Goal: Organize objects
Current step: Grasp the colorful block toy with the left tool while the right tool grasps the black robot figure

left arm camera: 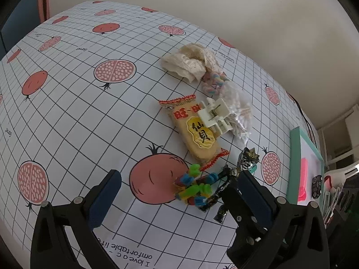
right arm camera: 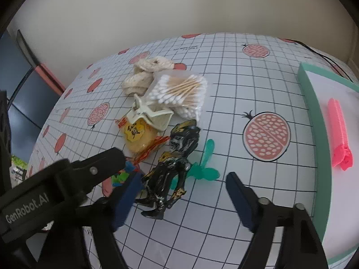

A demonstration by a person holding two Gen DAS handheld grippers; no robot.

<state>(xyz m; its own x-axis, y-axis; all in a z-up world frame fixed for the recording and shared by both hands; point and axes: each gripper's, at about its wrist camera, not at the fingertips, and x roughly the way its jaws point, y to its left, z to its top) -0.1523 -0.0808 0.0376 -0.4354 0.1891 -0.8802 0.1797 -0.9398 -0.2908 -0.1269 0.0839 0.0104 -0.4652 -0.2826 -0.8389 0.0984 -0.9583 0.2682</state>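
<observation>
Beside the cluttered pile, the right gripper (right arm camera: 184,192) and left gripper (left arm camera: 179,192) both gaped wide and empty, so closing on the black figurine (right arm camera: 170,168) risked snagging the colourful toy (left arm camera: 195,186).

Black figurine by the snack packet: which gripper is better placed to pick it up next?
Right, probably. The right gripper is open, with the black figurine lying between its fingers. The left gripper is also open, but frames the colourful block toy, with the figurine beside its right finger.
</observation>
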